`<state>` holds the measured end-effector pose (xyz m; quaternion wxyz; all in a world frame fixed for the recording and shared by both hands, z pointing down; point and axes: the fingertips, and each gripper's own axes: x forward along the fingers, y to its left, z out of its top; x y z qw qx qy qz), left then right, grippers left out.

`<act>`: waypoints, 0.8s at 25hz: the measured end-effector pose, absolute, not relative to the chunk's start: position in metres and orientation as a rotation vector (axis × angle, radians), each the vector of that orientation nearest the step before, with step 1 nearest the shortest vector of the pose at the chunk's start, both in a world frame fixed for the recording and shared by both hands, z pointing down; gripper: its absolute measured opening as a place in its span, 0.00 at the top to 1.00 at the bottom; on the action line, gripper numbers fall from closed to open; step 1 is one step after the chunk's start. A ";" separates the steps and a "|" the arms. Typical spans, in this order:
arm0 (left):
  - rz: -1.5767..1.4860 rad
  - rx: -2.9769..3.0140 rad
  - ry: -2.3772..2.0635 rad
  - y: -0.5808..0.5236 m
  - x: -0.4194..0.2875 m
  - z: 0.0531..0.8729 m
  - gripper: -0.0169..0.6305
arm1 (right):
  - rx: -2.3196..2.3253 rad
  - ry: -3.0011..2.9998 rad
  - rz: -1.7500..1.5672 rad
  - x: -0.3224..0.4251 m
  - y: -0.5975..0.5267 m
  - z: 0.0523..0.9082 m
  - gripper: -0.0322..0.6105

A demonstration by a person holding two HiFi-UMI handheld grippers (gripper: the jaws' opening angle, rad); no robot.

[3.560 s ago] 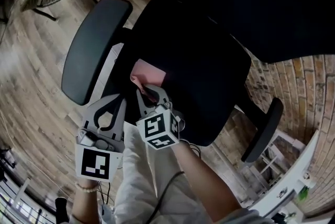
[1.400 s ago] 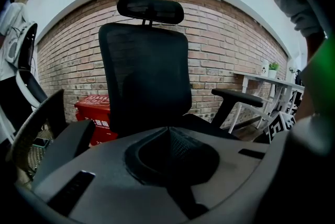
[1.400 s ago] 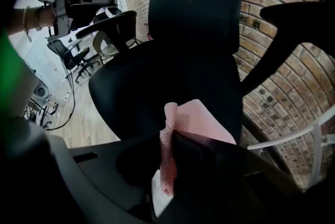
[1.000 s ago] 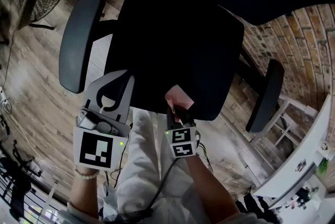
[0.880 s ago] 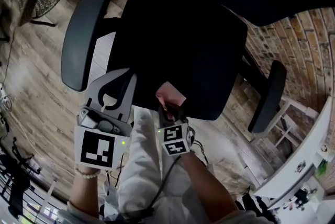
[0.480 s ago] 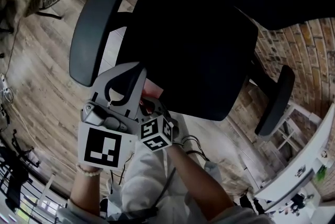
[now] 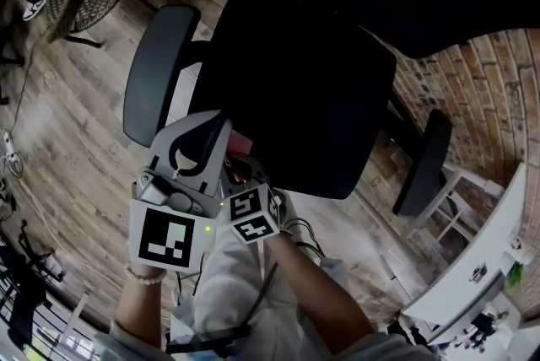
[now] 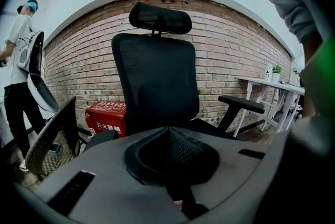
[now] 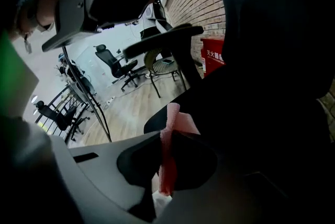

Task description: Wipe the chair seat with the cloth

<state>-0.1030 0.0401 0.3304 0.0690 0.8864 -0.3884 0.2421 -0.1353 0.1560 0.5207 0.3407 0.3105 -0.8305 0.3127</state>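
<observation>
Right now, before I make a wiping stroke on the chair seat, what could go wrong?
1. The left gripper, shut and empty, sits right beside the right gripper in the head view. A sideways stroke could knock them together.
2. The right gripper pinches the cloth as a thin fold, so the hard jaws may rub the chair seat instead.
3. The cloth is at the seat's edge near the armrest. A stroke that way might hit it.

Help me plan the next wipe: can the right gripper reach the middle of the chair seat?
Probably yes: the right gripper holds the cloth at the near edge of the seat, which looks bare.
</observation>
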 end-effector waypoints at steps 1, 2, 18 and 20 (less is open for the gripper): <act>0.722 2.673 -1.174 0.039 -0.103 0.323 0.95 | 0.824 -2.164 0.807 -0.129 0.152 0.509 0.87; 0.714 2.674 -1.180 0.038 -0.102 0.315 0.95 | 0.838 -2.164 0.799 -0.122 0.147 0.498 0.87; 0.460 2.746 -1.284 0.008 -0.061 0.127 0.95 | 1.308 -2.231 0.621 0.026 0.054 0.275 0.87; 0.427 2.750 -1.288 0.009 -0.056 0.104 0.95 | 1.359 -2.251 0.592 0.041 0.050 0.244 0.86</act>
